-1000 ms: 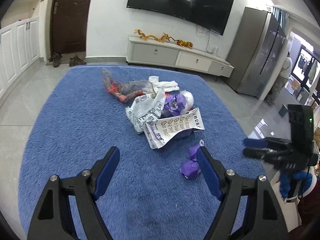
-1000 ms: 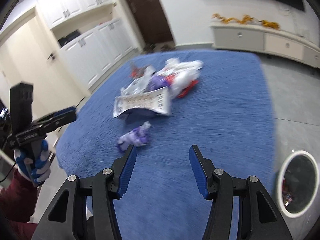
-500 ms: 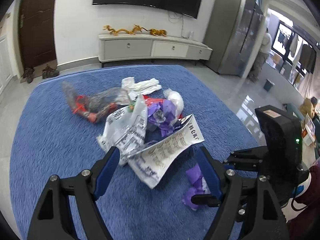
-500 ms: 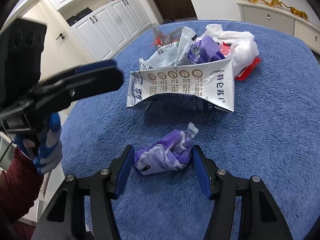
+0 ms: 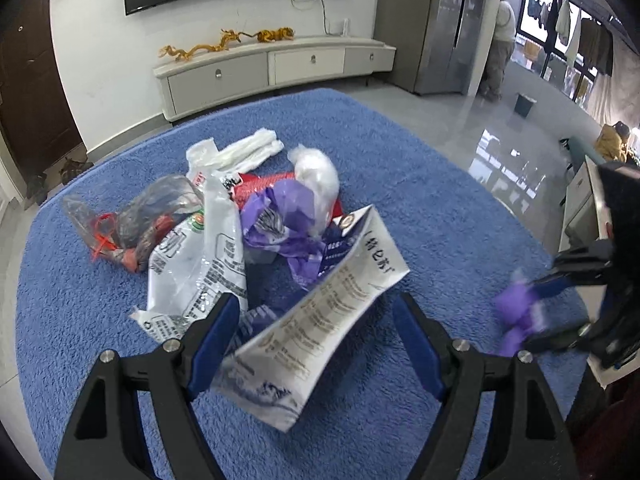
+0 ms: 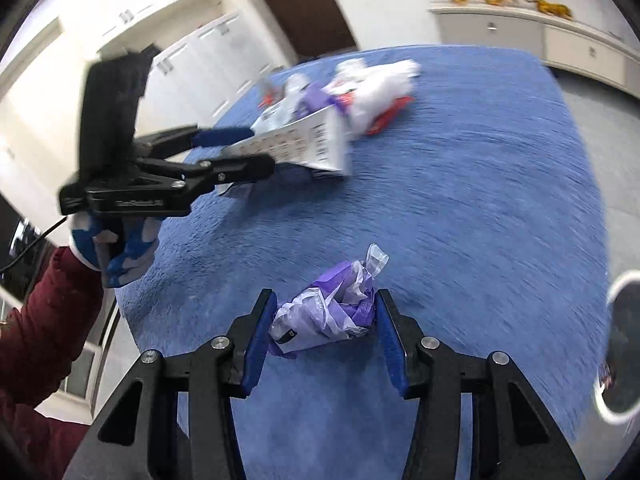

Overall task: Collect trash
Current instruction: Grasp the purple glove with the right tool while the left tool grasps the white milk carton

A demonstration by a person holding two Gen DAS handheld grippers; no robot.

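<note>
Right tool (image 6: pixel 323 330) closing on purple wrapper (image 6: pixel 330 312); left tool (image 5: pixel 316 334) open around printed bag (image 5: pixel 320 320)

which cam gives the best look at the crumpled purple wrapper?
Right wrist. The purple wrapper sits sharp and close between the right tool's closing pads, both pads against its sides. In the left wrist view it is only a blurred purple smear at the right edge, partly hidden by that tool.

left gripper (image 5: pixel 316 344) agape, right gripper (image 6: pixel 322 334) closing
</note>
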